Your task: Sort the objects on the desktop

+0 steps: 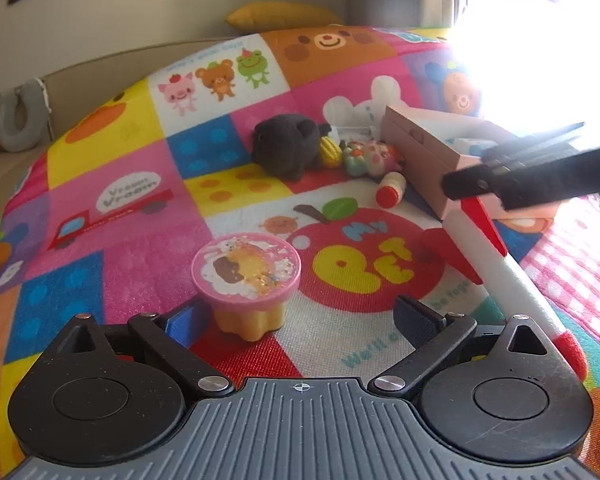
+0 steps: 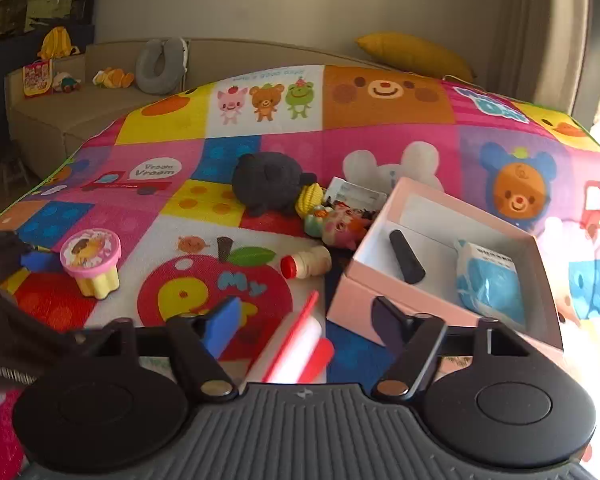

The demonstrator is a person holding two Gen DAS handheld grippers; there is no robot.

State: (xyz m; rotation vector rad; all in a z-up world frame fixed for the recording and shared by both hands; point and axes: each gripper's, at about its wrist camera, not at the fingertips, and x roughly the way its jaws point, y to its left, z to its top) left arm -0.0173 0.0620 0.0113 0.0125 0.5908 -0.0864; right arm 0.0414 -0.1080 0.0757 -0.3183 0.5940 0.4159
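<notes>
A pink-lidded yellow pudding cup (image 1: 247, 286) stands on the colourful mat just ahead of my open left gripper (image 1: 304, 320), nearer its left finger; it also shows in the right wrist view (image 2: 92, 262). A white marker with a red clip (image 1: 500, 264) lies on the mat at the right. My open right gripper (image 2: 304, 324) hovers over that marker (image 2: 296, 344), jaws either side, not touching. A pink open box (image 2: 380, 292) holds a black cylinder (image 2: 406, 256) and a blue-white packet (image 2: 490, 276).
A black plush (image 2: 268, 186), small toy corn (image 2: 310, 196), painted figurines (image 2: 336, 226) and a red-capped small bottle (image 2: 306, 266) lie mid-mat beside the box. A beige sofa (image 2: 80, 120) with cushions runs behind. Bright window glare fills the left wrist view's upper right.
</notes>
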